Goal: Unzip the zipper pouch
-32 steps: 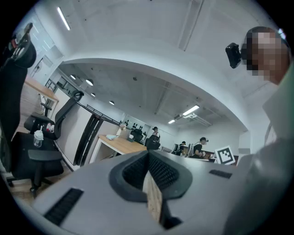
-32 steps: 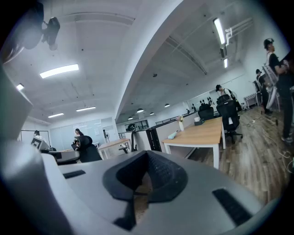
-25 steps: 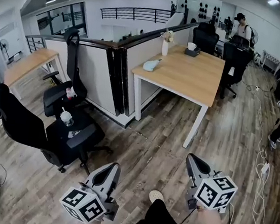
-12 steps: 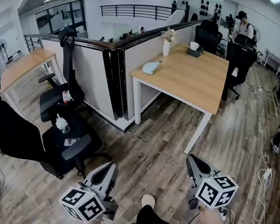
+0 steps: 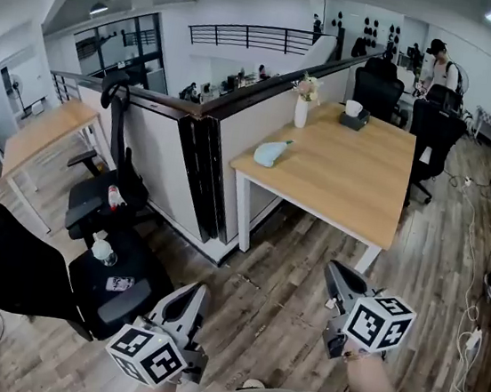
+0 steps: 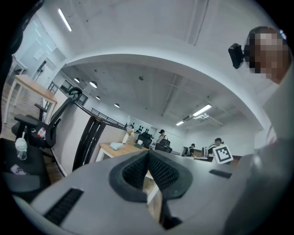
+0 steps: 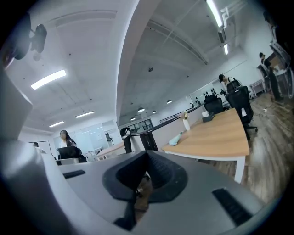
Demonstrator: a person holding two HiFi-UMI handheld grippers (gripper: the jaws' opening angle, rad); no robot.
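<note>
The zipper pouch (image 5: 273,153) is a pale blue bag lying on the left side of the light wooden table (image 5: 354,187), far ahead of both grippers. It also shows small in the left gripper view as a pouch (image 6: 115,146) and in the right gripper view as a pouch (image 7: 175,139). My left gripper (image 5: 196,295) is held low at the bottom left, pointing level toward the table, jaws shut and empty. My right gripper (image 5: 338,277) is at the bottom right, also shut with nothing in it. Both stand over the wood floor, well short of the table.
A black office chair (image 5: 113,285) carrying a bottle (image 5: 104,253) stands to the left. A grey partition (image 5: 193,152) runs along the table's left side. A vase (image 5: 302,110) and a cup (image 5: 354,108) stand at the table's far end. A person (image 5: 440,64) stands at the back; cables (image 5: 470,328) lie on the right.
Both grippers and the head camera have travelled forward over the floor toward the table, which now looks nearer. The chair has slid left and down in view. Both jaws stay shut.
</note>
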